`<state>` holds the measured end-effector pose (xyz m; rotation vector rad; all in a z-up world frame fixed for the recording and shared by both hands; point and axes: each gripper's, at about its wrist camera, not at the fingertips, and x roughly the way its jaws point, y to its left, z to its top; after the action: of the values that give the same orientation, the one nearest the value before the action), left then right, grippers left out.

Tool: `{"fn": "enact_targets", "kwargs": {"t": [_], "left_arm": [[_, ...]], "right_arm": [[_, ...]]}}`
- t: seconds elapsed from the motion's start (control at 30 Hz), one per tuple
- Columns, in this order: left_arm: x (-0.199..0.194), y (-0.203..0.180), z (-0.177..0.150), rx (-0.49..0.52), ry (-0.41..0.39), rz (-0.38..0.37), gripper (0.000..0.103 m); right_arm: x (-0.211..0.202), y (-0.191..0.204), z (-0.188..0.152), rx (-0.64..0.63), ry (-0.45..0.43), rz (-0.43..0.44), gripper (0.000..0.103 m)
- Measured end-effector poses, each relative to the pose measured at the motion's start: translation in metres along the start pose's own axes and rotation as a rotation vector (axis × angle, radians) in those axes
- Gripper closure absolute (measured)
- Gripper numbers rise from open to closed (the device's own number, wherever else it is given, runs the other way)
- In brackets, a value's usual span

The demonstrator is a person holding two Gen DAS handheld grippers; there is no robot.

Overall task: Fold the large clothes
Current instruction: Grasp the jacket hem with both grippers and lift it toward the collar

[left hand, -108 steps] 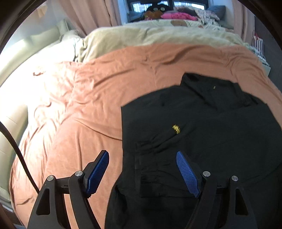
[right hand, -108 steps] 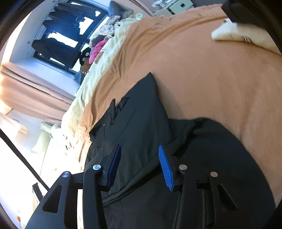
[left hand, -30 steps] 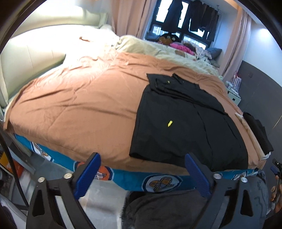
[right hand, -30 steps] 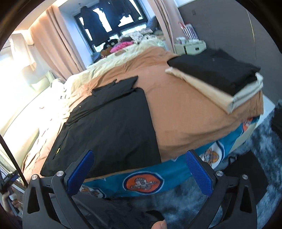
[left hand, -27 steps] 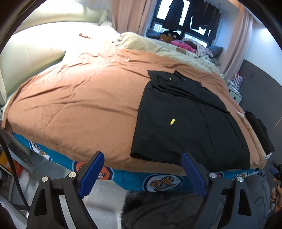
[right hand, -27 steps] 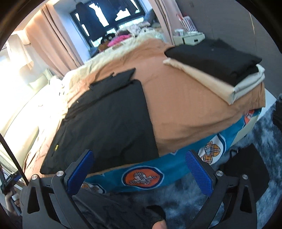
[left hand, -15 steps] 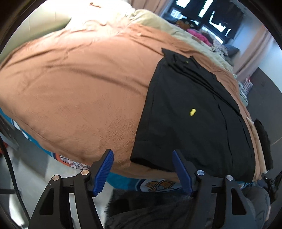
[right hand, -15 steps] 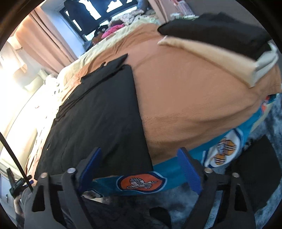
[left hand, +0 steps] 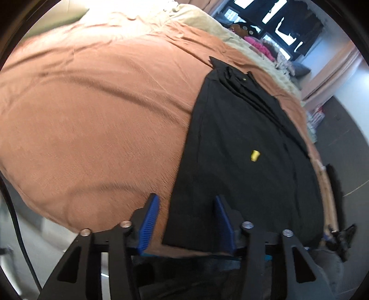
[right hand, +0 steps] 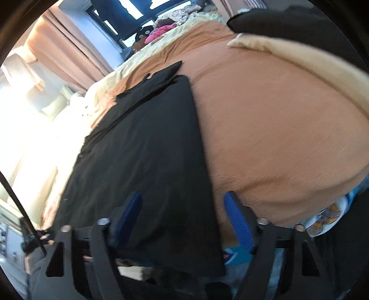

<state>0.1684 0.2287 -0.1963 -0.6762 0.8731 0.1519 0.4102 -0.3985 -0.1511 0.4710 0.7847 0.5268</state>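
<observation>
A large black garment (left hand: 242, 147) with a small yellow tag (left hand: 254, 155) lies flat on the orange bedspread (left hand: 103, 115), folded lengthwise into a long panel. My left gripper (left hand: 186, 221) is open, its blue pads straddling the garment's near left corner at the bed's foot edge. In the right wrist view the same garment (right hand: 143, 150) fills the middle. My right gripper (right hand: 182, 219) is open, its pads straddling the near right corner. Neither gripper holds cloth.
A stack of folded clothes, black (right hand: 299, 25) on cream (right hand: 311, 62), lies on the bed's right side. Pillows and a cream blanket (left hand: 203, 20) lie at the head. A blue patterned sheet (right hand: 327, 217) shows below the bed's edge.
Both grippers have moved in from well back of the bed down to the garment's near corners. Their jaws have narrowed but stay open.
</observation>
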Motion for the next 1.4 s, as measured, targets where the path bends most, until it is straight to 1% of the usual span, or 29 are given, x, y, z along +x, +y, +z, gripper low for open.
{"fn": "enact_targets", "kwargs": {"t": [0.1,0.13,0.17,0.27,0.3,0.33,0.43,0.47,0.5,0.53,0.57,0.6,0.63,0.77,0.87,0.97,1.13,1.23,1.4], "left_arm": [[-0.003,0.006,-0.007,-0.05,0.009,-0.092,0.055],[-0.005,0.009,-0.008,-0.066,0.012,-0.116,0.055],[-0.005,0.009,-0.009,-0.076,0.014,-0.132,0.055],[-0.006,0.009,-0.011,-0.094,0.016,-0.152,0.057],[-0.005,0.009,-0.01,-0.1,0.019,-0.158,0.061],[-0.003,0.009,-0.011,-0.109,0.026,-0.168,0.062],[0.003,0.007,-0.006,-0.126,0.029,-0.173,0.072],[0.004,0.007,-0.005,-0.132,0.031,-0.168,0.08],[0.005,0.007,-0.005,-0.142,0.034,-0.167,0.087],[0.005,0.007,-0.003,-0.149,0.035,-0.171,0.09],[0.004,0.006,-0.003,-0.151,0.029,-0.17,0.095],[0.0,0.003,-0.003,-0.147,0.018,-0.174,0.099],[-0.003,0.001,-0.002,-0.143,0.006,-0.178,0.1],[-0.019,-0.004,0.001,-0.146,-0.045,-0.191,0.102],[-0.039,-0.006,0.004,-0.157,-0.094,-0.225,0.102],[-0.059,-0.014,0.006,-0.148,-0.132,-0.243,0.102],[-0.111,-0.024,0.008,-0.139,-0.214,-0.285,0.102],[-0.148,-0.033,0.008,-0.126,-0.271,-0.307,0.102],[-0.209,-0.052,0.004,-0.091,-0.353,-0.346,0.102]], "right_arm": [[-0.001,-0.01,-0.007,0.043,0.009,0.071,0.042],[-0.002,-0.016,-0.009,0.061,0.01,0.101,0.043],[-0.004,-0.023,-0.011,0.084,0.007,0.133,0.044],[-0.005,-0.04,-0.021,0.128,0.009,0.17,0.047],[-0.004,-0.045,-0.026,0.143,0.015,0.185,0.047],[-0.001,-0.049,-0.03,0.158,0.026,0.199,0.049],[0.011,-0.06,-0.042,0.178,0.06,0.212,0.051],[0.013,-0.064,-0.042,0.193,0.058,0.229,0.052],[0.014,-0.07,-0.042,0.213,0.045,0.253,0.056],[0.014,-0.074,-0.04,0.23,0.027,0.274,0.066],[0.012,-0.078,-0.038,0.247,0.011,0.29,0.07],[0.009,-0.081,-0.038,0.255,-0.002,0.295,0.085],[0.004,-0.083,-0.036,0.26,-0.029,0.301,0.102],[-0.022,-0.081,-0.031,0.253,-0.1,0.315,0.102],[-0.047,-0.068,-0.019,0.222,-0.144,0.323,0.103],[-0.074,-0.05,-0.006,0.189,-0.188,0.338,0.103],[-0.117,-0.021,0.007,0.14,-0.249,0.381,0.103],[-0.15,-0.003,0.008,0.094,-0.281,0.407,0.103],[-0.196,0.018,0.007,0.044,-0.33,0.436,0.103]]}}
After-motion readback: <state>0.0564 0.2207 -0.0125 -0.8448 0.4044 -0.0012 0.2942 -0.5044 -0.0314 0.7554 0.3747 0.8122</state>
